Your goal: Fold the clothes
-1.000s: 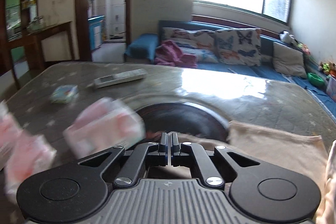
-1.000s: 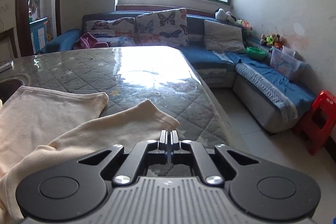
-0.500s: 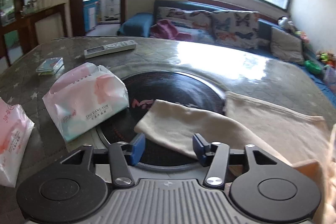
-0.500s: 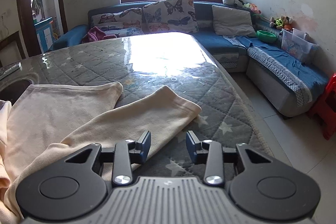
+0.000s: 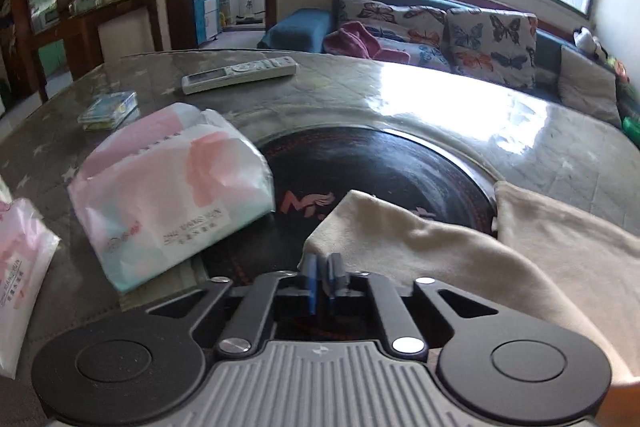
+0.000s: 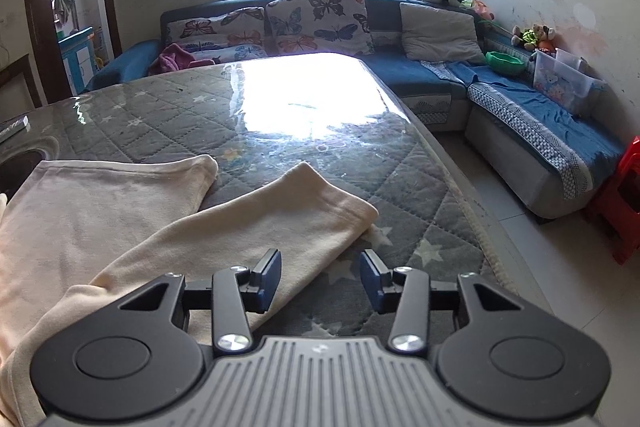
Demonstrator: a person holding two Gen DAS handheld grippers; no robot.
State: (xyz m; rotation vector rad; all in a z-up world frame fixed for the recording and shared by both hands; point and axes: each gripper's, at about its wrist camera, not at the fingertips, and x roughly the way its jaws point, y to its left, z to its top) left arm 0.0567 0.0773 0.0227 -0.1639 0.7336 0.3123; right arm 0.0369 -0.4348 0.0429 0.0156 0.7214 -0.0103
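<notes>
Cream garment (image 6: 100, 211) lies spread on a grey quilted, star-printed table (image 6: 168, 123) under a glossy clear cover; two sleeve-like ends reach toward the far side. In the right wrist view one end lies flat with its cuff near the table's right edge. In the left wrist view the other end drapes onto a round black inset (image 5: 372, 171) set into the tabletop, pink lettering partly showing. Blue corner sofa (image 6: 532, 115) behind the table carries butterfly cushions (image 6: 320, 19), a plain grey cushion and a crumpled magenta cloth. Clear plastic bin (image 6: 564, 83) on the sofa's far end holds small colourful items (too small to name); a green bowl (image 6: 505, 62) sits beside it, contents not visible. Pink-and-mint tissue pack (image 5: 168, 187) rests on the table touching the inset's left rim; a second pink pack (image 5: 20, 267) sits at the left edge. White remote (image 5: 240, 73) and a small flat packet (image 5: 110, 107) lie farther back. Left gripper (image 5: 322, 275): fingers drawn nearly together at the corner of the left cuff, though whether cloth sits between them I cannot tell. Right gripper (image 6: 320, 277): jaws wide apart, holding nothing, hovering low over the right sleeve's near edge.
</notes>
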